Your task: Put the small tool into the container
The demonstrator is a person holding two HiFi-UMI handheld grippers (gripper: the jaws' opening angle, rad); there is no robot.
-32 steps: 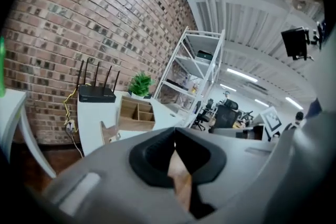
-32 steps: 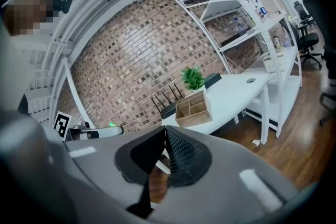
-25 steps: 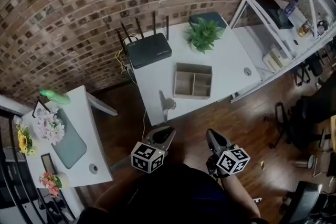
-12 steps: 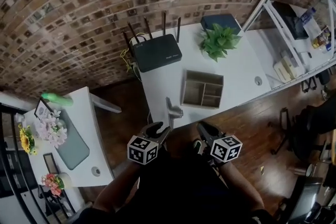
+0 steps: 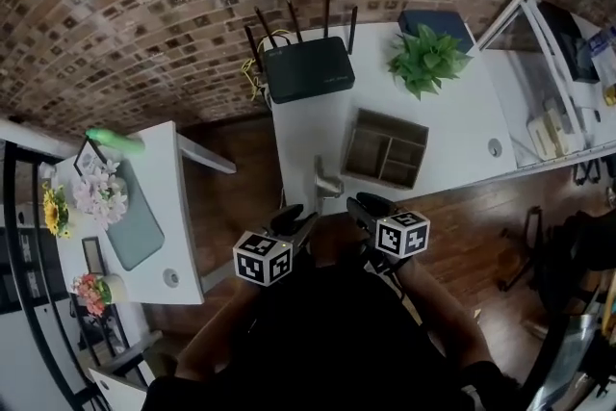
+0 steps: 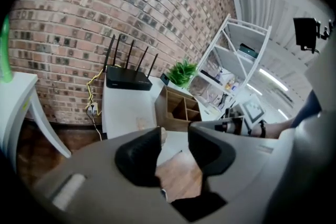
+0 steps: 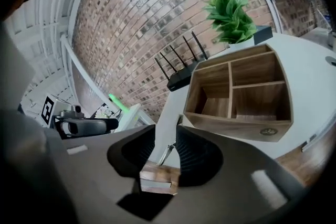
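Over on the left, the left gripper is hanging just short of the near edge of the white table. Its jaws have just been opening and are now standing wide apart, with nothing gripped; only floor and table edge are showing through the gap.

Moving right, the small tool is sitting on the table close to that near edge, just left of the wooden container and not touching it. It's looking like a slim, pale metal piece, though it's too small to read its exact shape. I'm judging it light, stiff and probably a bit slick, so a pinch across its narrow middle is looking like the safest hold.

Next, the right gripper is aiming up towards the tool. Its jaws have just been opening too, standing partly apart and holding nothing, with a thin metal piece showing beyond the gap, not yet between the pads.

Further right, the container's compartments are all looking empty and waiting.
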